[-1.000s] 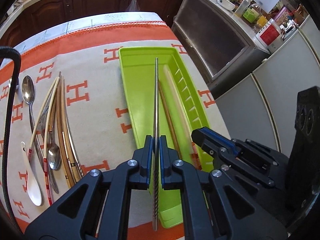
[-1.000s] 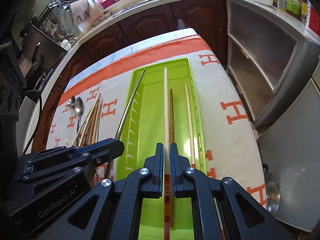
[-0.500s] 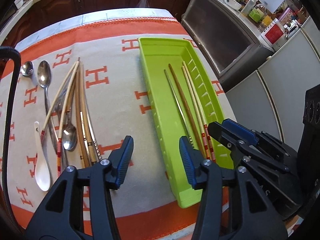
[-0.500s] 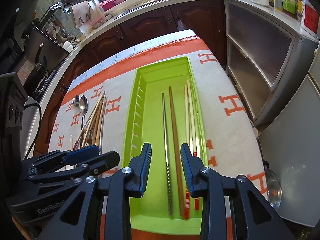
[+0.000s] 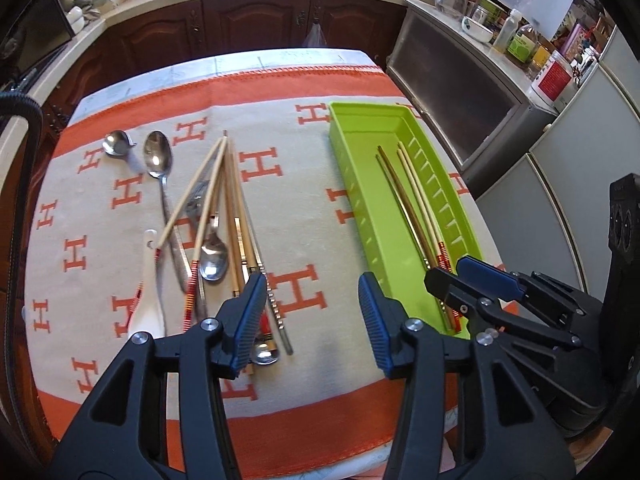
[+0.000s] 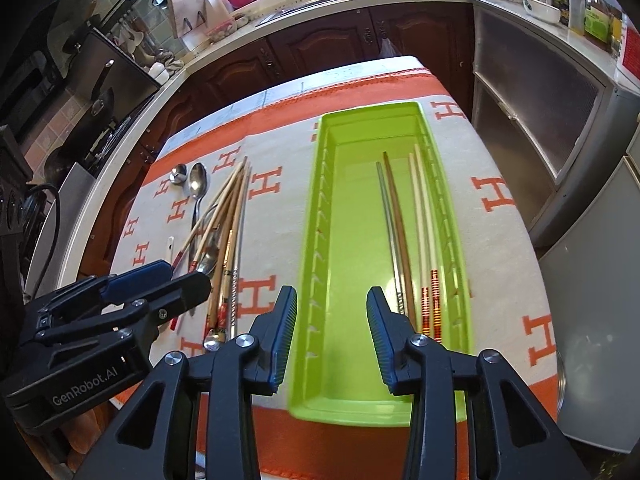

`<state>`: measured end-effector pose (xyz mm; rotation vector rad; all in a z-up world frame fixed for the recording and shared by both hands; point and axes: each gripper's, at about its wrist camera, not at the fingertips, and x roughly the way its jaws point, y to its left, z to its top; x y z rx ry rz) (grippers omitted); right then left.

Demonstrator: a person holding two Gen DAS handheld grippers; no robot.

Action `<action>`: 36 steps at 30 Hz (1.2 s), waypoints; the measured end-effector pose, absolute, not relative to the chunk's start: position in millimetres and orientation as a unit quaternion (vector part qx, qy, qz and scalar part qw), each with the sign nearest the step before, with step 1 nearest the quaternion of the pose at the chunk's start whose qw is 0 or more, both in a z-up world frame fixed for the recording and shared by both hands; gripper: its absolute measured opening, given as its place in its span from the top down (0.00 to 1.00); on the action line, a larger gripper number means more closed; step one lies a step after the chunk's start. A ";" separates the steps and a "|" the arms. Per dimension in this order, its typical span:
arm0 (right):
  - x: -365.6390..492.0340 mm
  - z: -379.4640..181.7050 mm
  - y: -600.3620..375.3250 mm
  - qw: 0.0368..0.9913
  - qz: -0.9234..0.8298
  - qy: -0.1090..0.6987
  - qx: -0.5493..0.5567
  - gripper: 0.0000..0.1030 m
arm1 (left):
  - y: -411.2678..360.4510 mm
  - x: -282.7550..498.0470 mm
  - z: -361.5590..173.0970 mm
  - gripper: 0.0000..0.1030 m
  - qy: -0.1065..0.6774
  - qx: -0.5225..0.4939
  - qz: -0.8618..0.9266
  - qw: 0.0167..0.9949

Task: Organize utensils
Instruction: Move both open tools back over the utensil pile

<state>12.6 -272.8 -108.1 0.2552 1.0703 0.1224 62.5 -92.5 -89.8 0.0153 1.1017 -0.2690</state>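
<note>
A lime green tray [image 5: 352,184] [image 6: 320,240] lies lengthwise on the right of the table. Several chopsticks [image 5: 416,208] [image 6: 404,232] lie in it: metal, brown wood and pale ones with red-striped ends. A pile of chopsticks and spoons [image 5: 216,216] [image 6: 224,220] lies on the cloth to its left, with a white ceramic spoon [image 5: 148,292]. My left gripper [image 5: 312,312] is open and empty above the cloth between pile and tray. My right gripper [image 6: 332,320] is open and empty above the tray's near end.
An orange-and-beige cloth with H marks [image 5: 280,168] covers the table. Two metal spoons [image 5: 158,160] lie at the far left of the pile. Cabinets and a kitchen counter [image 5: 248,4] stand behind, grey appliances [image 5: 568,168] to the right.
Both grippers opened and dropped their chopsticks into the tray, then drew back and up. The left gripper shifted left, toward the pile.
</note>
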 end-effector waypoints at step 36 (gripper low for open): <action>56.9 -95.4 -133.0 0.843 0.121 0.524 0.029 0.55 | 55.1 75.6 -93.7 0.57 0.473 0.011 0.002 0.881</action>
